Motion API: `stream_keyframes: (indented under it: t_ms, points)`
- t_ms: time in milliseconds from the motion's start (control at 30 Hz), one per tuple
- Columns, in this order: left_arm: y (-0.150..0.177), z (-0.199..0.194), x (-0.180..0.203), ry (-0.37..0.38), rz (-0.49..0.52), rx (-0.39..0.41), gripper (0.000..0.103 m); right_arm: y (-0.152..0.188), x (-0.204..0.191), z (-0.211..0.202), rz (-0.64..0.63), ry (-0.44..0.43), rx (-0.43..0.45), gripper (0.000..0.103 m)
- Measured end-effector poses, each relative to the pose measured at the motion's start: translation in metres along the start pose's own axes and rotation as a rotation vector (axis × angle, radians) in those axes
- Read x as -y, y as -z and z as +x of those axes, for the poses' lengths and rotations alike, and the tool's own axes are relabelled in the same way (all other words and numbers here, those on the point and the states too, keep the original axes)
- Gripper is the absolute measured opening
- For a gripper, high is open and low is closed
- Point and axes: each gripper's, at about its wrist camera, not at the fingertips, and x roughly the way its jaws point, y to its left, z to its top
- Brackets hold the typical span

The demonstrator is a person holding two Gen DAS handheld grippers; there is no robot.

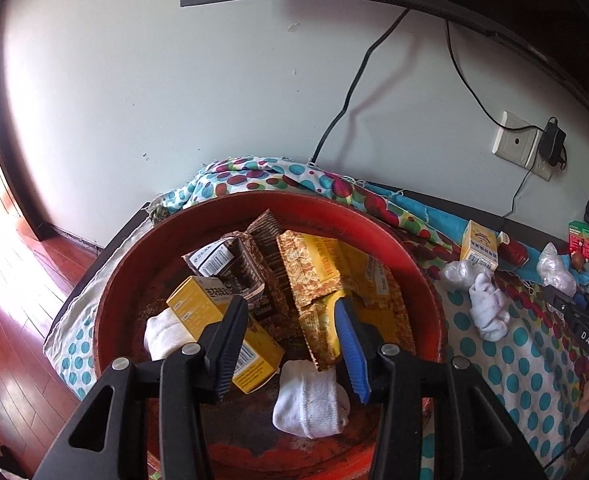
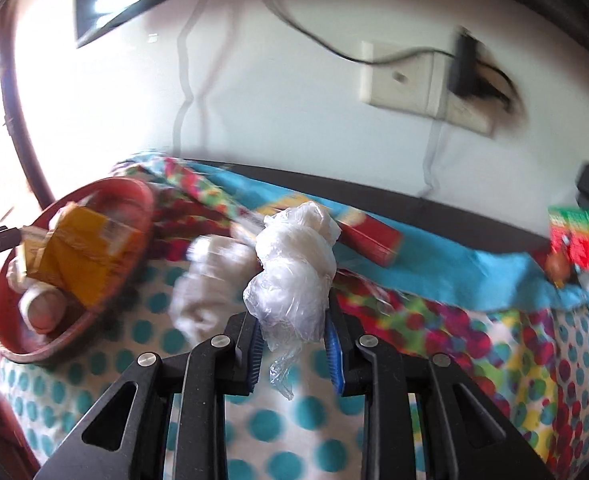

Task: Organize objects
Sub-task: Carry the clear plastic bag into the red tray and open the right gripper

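The right tool [image 2: 292,332] is clamped on a crumpled clear plastic bag [image 2: 292,268], which stands up between its blue pads, lifted above the polka-dot cloth [image 2: 278,424] that covers the surface. Just left of the bag lies a white sock [image 2: 210,280], blurred. Farther left sits the red bowl [image 2: 74,336].

The left tool [image 1: 290,312] hangs over that red bowl [image 1: 414,276] with its fingers apart, gripping nothing. Inside the bowl are a yellow carton [image 1: 214,320], a brown carton [image 1: 230,268], yellow-and-brown snack packets [image 1: 318,276] and two rolled white socks, one near the front rim [image 1: 310,400], the other by the left wall [image 1: 162,336]. On the cloth to the right of the bowl stand a small yellow box [image 1: 479,246], another sock [image 1: 488,306] and further plastic bundles [image 1: 456,274].
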Motion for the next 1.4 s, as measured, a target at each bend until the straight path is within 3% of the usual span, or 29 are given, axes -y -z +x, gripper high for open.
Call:
stream_keyframes:
  t_ms: [233, 433, 633, 1300, 1367, 1400]
  points:
    - [0.001, -0.002, -0.016, 0.010, -0.045, -0.002, 0.046, -0.019, -0.084, 0.000, -0.098, -0.149, -0.004, 0.025]
    - [0.001, -0.003, -0.021, 0.017, -0.057, 0.000, 0.046, -0.024, -0.132, 0.011, -0.147, -0.208, -0.042, 0.025]
    - [0.001, -0.002, -0.028, 0.020, -0.082, -0.004, 0.046, -0.021, -0.166, 0.029, -0.203, -0.200, -0.095, 0.025]
    - [0.003, 0.006, -0.036, 0.032, -0.113, -0.020, 0.046, -0.014, -0.182, 0.062, -0.219, -0.156, -0.153, 0.028]
    - [0.003, 0.006, -0.036, 0.037, -0.120, -0.022, 0.046, -0.013, -0.183, 0.061, -0.227, -0.159, -0.148, 0.031]
    - [0.003, 0.006, -0.036, 0.041, -0.122, -0.020, 0.046, -0.013, -0.182, 0.060, -0.227, -0.168, -0.144, 0.038]
